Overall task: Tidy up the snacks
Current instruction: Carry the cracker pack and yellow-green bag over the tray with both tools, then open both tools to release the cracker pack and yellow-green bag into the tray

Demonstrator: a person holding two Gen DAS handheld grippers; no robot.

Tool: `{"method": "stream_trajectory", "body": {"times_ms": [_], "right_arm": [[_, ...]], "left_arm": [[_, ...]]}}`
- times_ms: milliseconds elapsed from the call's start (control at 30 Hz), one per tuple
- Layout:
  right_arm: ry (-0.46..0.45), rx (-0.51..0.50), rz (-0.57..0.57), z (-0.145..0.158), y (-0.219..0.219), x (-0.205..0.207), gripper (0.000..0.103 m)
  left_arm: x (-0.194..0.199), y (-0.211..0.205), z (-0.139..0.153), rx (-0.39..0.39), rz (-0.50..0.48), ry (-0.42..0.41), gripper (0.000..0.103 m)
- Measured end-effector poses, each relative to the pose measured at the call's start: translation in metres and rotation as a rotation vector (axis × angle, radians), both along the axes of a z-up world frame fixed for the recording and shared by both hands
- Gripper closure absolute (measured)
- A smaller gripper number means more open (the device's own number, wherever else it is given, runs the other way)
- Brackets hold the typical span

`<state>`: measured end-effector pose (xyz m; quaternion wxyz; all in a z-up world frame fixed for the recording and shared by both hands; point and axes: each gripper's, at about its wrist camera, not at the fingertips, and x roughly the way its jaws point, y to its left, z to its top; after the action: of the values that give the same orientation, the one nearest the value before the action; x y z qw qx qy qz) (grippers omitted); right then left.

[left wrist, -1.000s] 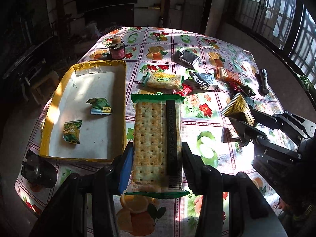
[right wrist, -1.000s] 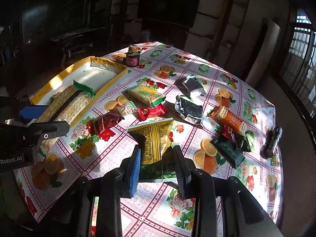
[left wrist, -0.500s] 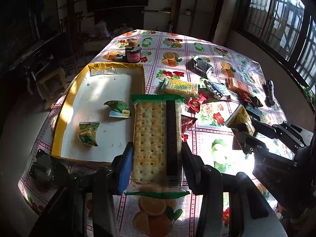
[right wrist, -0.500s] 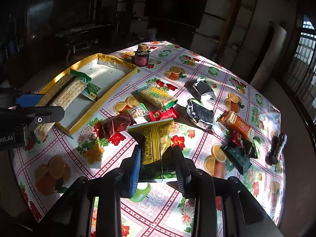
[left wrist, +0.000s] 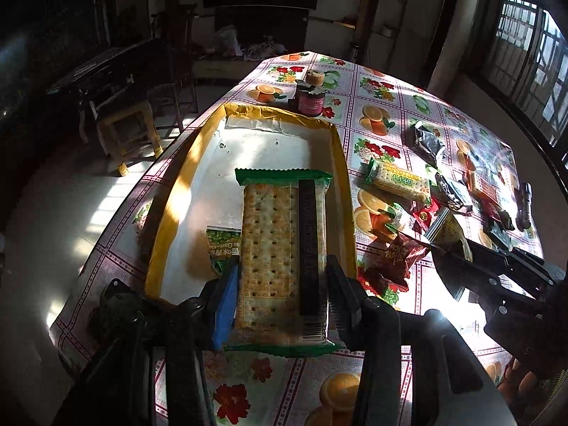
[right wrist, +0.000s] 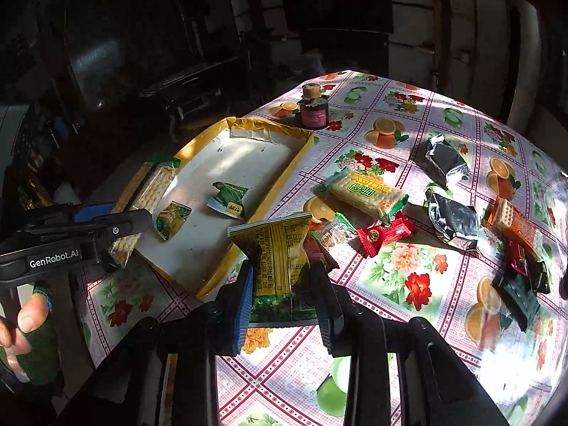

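Note:
My left gripper (left wrist: 280, 284) is shut on a long green-edged cracker pack (left wrist: 280, 248) and holds it over the yellow-rimmed white tray (left wrist: 177, 191). The pack also shows in the right wrist view (right wrist: 149, 191) above the tray's near left rim. My right gripper (right wrist: 284, 284) is shut on a yellow snack packet (right wrist: 280, 248) and holds it above the tablecloth beside the tray's right rim (right wrist: 284, 177). Two small green packets (right wrist: 227, 198) lie in the tray.
Loose snacks lie right of the tray: a yellow-green cracker pack (right wrist: 365, 195), a red candy (right wrist: 383, 234), silver bags (right wrist: 451, 213), an orange wafer pack (right wrist: 514, 223), dark bars (right wrist: 518, 294). A dark jar (right wrist: 314, 113) stands behind the tray. A stool (left wrist: 124, 131) stands left of the table.
My left gripper has carried the cracker pack left, from over the tablecloth to over the tray. My right gripper has moved left toward the tray with the yellow packet.

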<state>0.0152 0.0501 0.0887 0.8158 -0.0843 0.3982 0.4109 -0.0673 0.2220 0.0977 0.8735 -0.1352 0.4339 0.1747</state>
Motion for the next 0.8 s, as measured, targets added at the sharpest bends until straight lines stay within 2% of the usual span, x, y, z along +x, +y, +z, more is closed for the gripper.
{"method": "stream_trajectory", "body": {"times_ms": [133, 267, 500, 800], "right_arm": [[0.045, 0.070, 0.034, 0.004, 0.043, 0.025, 0.068], [0.090, 0.093, 0.043, -0.002, 0.086, 0.054, 0.068], [0.130, 0.056, 0.058, -0.026, 0.134, 0.087, 0.068], [0.158, -0.006, 0.081, -0.056, 0.159, 0.101, 0.068]], "left_arm": [[0.018, 0.028, -0.004, 0.004, 0.065, 0.013, 0.058], [0.041, 0.051, -0.015, 0.000, 0.108, 0.042, 0.058], [0.069, 0.067, -0.034, -0.004, 0.129, 0.080, 0.058], [0.084, 0.070, -0.055, 0.027, 0.135, 0.128, 0.058]]}}
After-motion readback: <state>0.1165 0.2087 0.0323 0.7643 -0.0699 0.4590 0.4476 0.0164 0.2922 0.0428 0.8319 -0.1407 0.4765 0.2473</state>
